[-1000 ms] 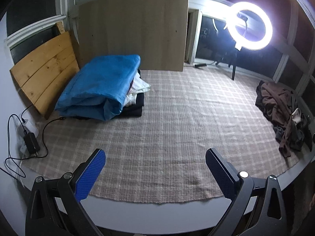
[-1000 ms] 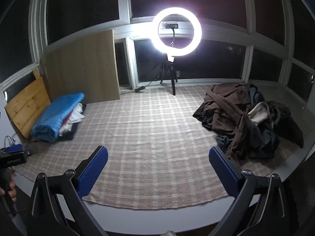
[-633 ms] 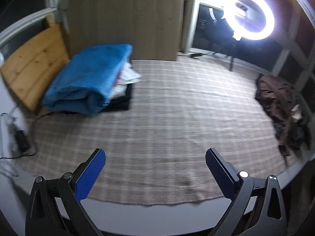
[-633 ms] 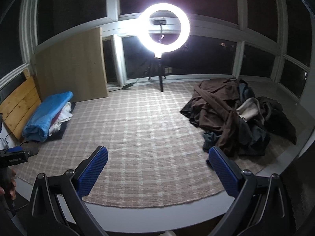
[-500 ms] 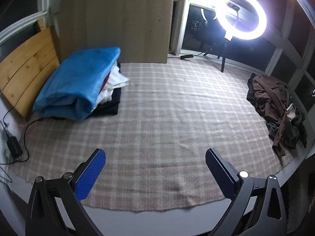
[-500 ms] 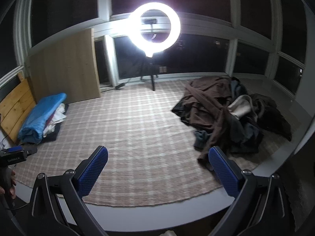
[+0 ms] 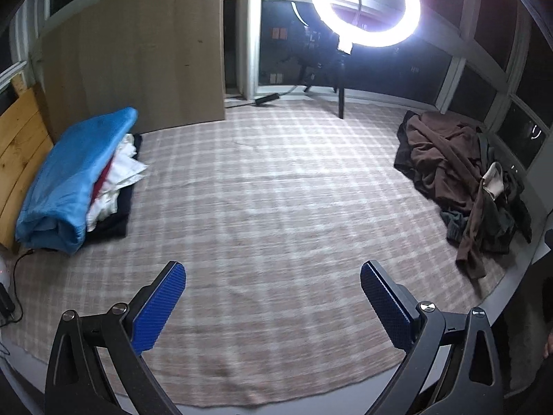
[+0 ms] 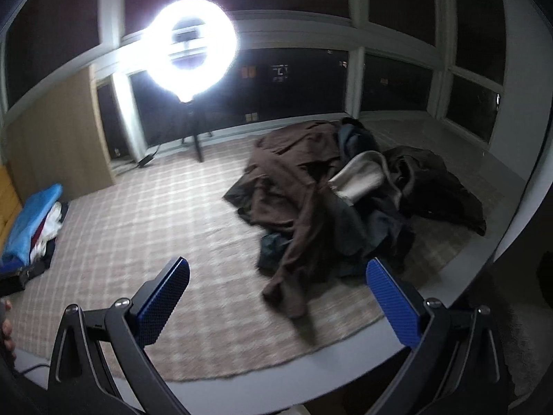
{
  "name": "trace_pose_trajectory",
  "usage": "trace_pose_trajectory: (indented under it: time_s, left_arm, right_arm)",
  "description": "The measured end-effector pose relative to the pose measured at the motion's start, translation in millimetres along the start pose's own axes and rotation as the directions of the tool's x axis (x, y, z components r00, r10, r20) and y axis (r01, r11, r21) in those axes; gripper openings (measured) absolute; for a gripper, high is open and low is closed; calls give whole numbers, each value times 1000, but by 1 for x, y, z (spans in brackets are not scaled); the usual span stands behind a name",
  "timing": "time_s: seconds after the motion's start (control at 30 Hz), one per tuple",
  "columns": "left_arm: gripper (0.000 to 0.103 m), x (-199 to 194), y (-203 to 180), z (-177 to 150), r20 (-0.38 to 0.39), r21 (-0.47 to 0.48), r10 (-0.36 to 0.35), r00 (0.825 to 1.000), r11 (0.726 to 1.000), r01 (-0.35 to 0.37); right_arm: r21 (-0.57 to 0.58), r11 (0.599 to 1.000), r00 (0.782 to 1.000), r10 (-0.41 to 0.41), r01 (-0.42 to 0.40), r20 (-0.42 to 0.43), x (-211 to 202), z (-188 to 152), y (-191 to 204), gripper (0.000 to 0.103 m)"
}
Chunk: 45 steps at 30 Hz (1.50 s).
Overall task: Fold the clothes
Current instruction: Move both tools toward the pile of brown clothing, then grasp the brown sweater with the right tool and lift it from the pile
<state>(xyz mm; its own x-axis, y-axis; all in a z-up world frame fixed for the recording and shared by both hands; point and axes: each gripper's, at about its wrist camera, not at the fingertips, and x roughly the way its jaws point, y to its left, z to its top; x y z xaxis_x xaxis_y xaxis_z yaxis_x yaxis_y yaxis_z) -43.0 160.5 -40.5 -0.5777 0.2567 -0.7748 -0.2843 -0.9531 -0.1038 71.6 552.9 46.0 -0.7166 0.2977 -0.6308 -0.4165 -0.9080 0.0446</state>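
Plaid rug (image 7: 276, 190) covers the floor of a dark, glass-walled room. Nearest, the left tongs (image 7: 273, 297) hang above the rug's near edge, blue pads spread wide with nothing between them. The right tongs (image 8: 276, 290) are spread just as wide and also hold nothing; their right pad (image 8: 394, 304) sits just in front of the brown sleeve trailing from the heap (image 8: 345, 200).

That heap (image 7: 459, 180) of unfolded clothes, mostly brown and dark with one pale piece (image 8: 359, 176) on top, lies at the rug's right side. Well apart, at the left edge, a stack (image 7: 79, 180) of folded clothes rests under a blue cover, with white, red and dark layers showing at its side. Wooden slats (image 7: 17, 152) lean behind the stack.

Farther back, a board (image 7: 134, 52) leans against the wall, and a lit ring light (image 7: 368, 3) stands on a tripod before the dark windows.
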Motion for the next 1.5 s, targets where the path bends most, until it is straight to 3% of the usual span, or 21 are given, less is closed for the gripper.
trace_pose_trajectory:
  time_s: [0.17,0.23,0.3,0.37,0.5,0.63,0.8,0.97,1.03,1.1,1.23,1.3,1.37,1.4,1.5]
  left_arm:
    - [102,21,-36,33,-37,28,102,994,994,-101]
    - [102,26,-51,47,-32,47,111,993,993,-109]
    - [102,29,-62,61,-25,54,101,995,994,-99]
    - [102,29,-74,80,-18,52,45,999,998,-44]
    - [102,27,-94,101,-3,37,29,1000,999,-29]
    - [102,24,-114,121,11,23,13,1000,1000,-14]
    - [102,20,-140,146,30,6,-6,1000,1000,6]
    - [102,26,-141,153,10,-4,31,999,1000,-31]
    - [102,29,-137,154,1,-14,52,999,999,-52]
    - [102,31,-132,154,-6,-29,69,998,997,-70]
    - [102,37,-115,152,-11,-43,97,995,994,-97]
    - [102,40,-107,152,-11,-55,108,994,993,-108]
    - [102,44,-96,152,-9,-71,113,994,991,-113]
    - [102,47,-93,152,-9,-78,112,994,991,-113]
    - [102,55,-83,152,-14,-101,108,994,989,-109]
  right_arm:
    - [51,999,1000,-3,2,15,30,32,-52,103]
    - [58,998,1000,-10,8,27,39,46,-71,103]
    - [60,998,999,-27,24,45,49,65,-91,103]
    - [66,998,998,-28,24,61,57,81,-110,103]
    - [91,996,994,-13,3,109,66,116,-146,103]
    - [52,997,988,53,-62,148,77,149,-162,103]
    - [-72,971,968,235,-229,89,119,179,-129,103]
    - [-228,907,935,348,-353,-65,189,175,-48,103]
    - [-272,889,929,349,-370,-122,221,168,-19,103]
    - [-313,886,938,305,-343,-163,256,164,6,103]
    - [-341,880,938,265,-330,-224,308,159,34,99]
    - [-350,878,935,244,-326,-257,331,156,41,86]
    - [-357,877,926,210,-321,-315,355,153,45,39]
    - [-360,879,920,185,-312,-346,366,149,45,32]
    - [-363,868,908,200,-338,-367,377,147,45,28]
